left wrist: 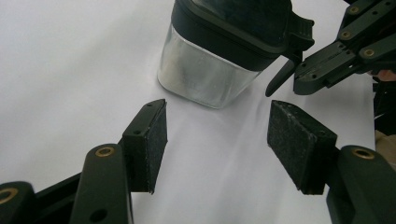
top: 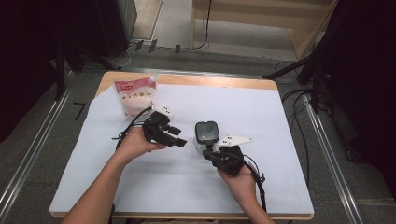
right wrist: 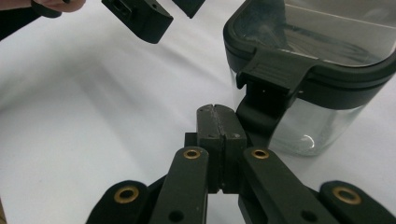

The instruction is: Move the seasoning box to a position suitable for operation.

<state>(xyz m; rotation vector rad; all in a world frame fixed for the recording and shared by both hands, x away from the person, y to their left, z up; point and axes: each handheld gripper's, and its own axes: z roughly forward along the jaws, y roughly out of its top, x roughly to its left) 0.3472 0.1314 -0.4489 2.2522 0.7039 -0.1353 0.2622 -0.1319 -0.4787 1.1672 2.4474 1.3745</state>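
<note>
**Speaker one:** Hand-held gripper on the right (right wrist: 218, 122) first: we see its two pads pressed flat together with nothing between them, and its tip sits right at the near latch (right wrist: 275, 77) of the container (right wrist: 308, 126). Whether tip and latch touch, we cannot tell. The left hand-held gripper (left wrist: 217, 140) has its jaws spread, empty, aimed at the container from its left side and a little apart from it.

**Speaker two:** So we judge the step to be working that latch?

**Speaker one:** We think so. To do it well, we would bring the left jaws around the clear body to steady it, then let the closed right tip push under the latch's lower edge and lever it gently, keeping the container upright.

**Speaker two:** And what does the container look like?

**Speaker one:** It is a clear, square-cornered tub with a black lid (top: 207, 131) and black clip latches. It stands upright near the middle of the white-covered counter (top: 280, 186), between the two grippers. It seems empty, though we cannot be sure. A red-and-white pouch (top: 135, 95) stands at the far left, well apart.
</note>
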